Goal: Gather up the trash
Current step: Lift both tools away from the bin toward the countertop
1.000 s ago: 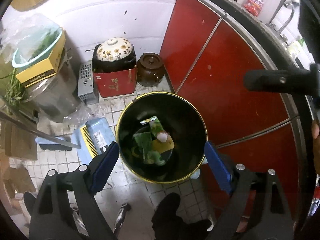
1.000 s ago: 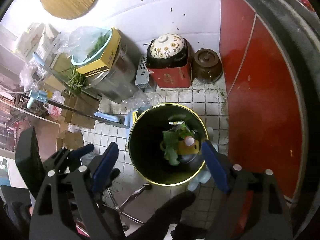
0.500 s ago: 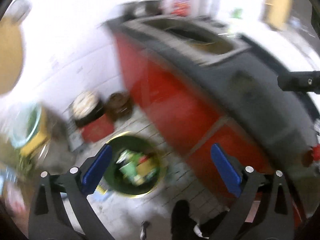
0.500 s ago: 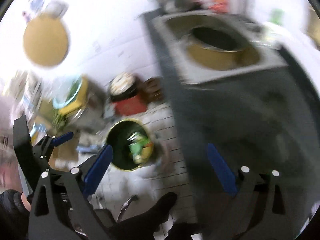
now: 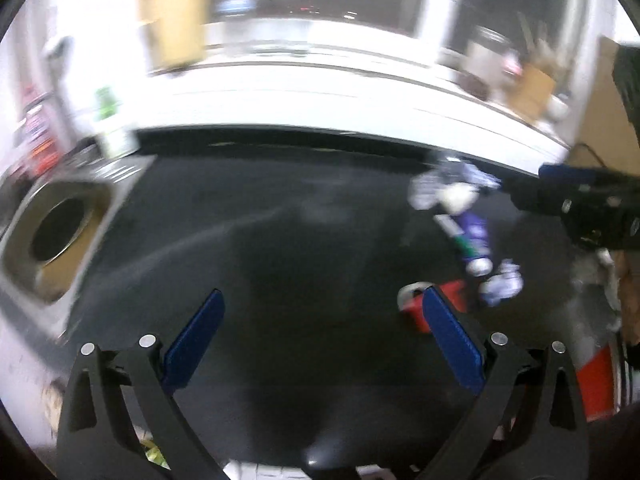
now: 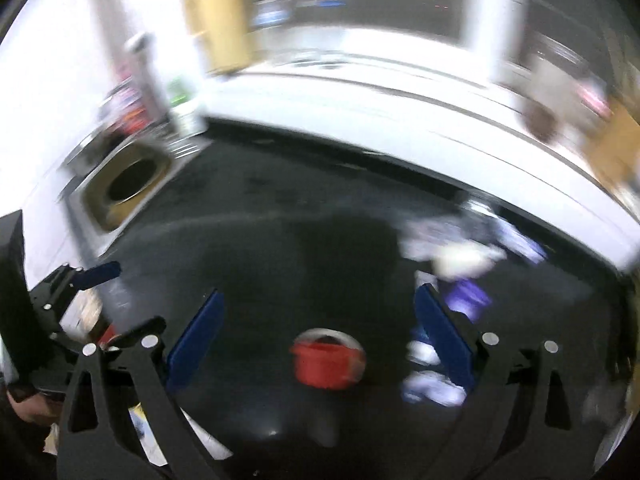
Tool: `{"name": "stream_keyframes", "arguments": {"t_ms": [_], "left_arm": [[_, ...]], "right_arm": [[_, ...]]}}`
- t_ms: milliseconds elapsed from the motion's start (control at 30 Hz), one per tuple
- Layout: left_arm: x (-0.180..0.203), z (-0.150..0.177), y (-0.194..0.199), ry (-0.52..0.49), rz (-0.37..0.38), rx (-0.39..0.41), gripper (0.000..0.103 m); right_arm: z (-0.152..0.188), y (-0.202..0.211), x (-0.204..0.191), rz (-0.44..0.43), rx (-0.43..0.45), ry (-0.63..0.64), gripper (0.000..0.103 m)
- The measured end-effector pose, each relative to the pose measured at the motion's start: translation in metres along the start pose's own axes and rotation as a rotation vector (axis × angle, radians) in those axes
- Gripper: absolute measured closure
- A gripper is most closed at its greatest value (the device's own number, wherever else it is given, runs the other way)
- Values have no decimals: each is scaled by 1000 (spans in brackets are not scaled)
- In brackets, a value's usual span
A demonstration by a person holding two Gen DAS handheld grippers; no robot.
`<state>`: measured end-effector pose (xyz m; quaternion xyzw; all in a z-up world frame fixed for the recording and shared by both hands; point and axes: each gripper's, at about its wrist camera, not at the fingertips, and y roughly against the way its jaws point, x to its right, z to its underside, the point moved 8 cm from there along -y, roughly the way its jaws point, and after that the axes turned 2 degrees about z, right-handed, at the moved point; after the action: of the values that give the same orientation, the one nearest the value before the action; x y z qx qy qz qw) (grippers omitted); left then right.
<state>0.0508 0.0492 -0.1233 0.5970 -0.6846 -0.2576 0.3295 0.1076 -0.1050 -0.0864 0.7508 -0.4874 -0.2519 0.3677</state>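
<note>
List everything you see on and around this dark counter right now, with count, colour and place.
Counter: one, black, fills the middle of both views.
Red cup: one, red with a pale rim, on the counter between the right tool's fingers in its own view; blurred.
Blue tube: one, blue-purple with white, on the counter at right.
Crumpled wrappers: several, white and bluish, around the tube; blur hides the exact count.
Sink: one, metal, set into the counter at far left.
Green-topped bottle: one, behind the sink; blurred.
Left tool: black with blue pads, open, empty.
Right tool: black with blue pads, open, holding nothing.
</note>
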Motion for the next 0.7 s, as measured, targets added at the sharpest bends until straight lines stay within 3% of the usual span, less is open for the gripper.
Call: {"name": "stream_keyframes", "arguments": {"t_ms": [133, 233, 433, 700], "left_arm": [[53, -17, -21, -62, 65, -31, 7], [84, -19, -29, -116, 87, -45, 7], [106, -12, -39, -190, 103, -80, 7], [110, 3, -48, -219, 117, -120, 7]], "right_arm": [[28, 16, 75, 71, 1, -127, 11], [50, 28, 106, 97, -2, -196, 11], [79, 41, 132, 112, -9, -259, 11], [93, 33, 130, 101, -37, -266, 11]]}}
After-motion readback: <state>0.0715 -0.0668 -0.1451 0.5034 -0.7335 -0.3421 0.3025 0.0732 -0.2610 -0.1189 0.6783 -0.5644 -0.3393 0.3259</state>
